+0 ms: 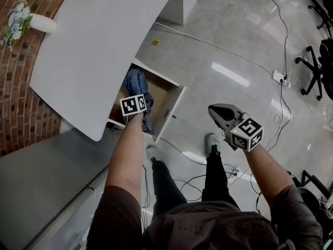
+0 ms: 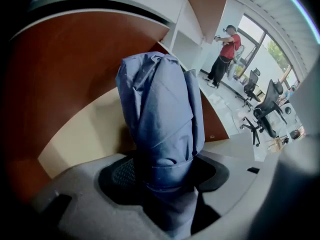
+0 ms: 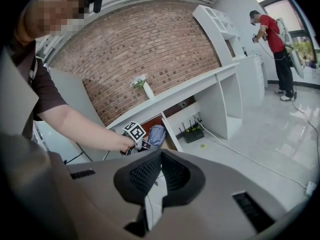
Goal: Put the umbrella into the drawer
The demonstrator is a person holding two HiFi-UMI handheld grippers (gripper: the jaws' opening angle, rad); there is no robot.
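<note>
A folded blue umbrella (image 1: 137, 83) (image 2: 160, 104) hangs over the open wooden drawer (image 1: 175, 104) under the white desk (image 1: 104, 46). My left gripper (image 1: 141, 116) (image 2: 162, 176) is shut on its lower end, and the fabric bulges out above the black pads. The drawer's pale bottom (image 2: 80, 134) lies just behind the umbrella. My right gripper (image 1: 218, 111) (image 3: 159, 170) hovers over the floor to the right of the drawer, with its jaws together and nothing in them. In the right gripper view the umbrella (image 3: 156, 134) sits at the drawer beside the left gripper's marker cube.
A vase of flowers (image 1: 21, 22) stands on the desk by the brick wall. Cables and a power strip (image 1: 278, 77) lie on the tiled floor, and an office chair (image 1: 317, 66) stands at the right. A person in a red shirt (image 3: 272, 39) stands far off.
</note>
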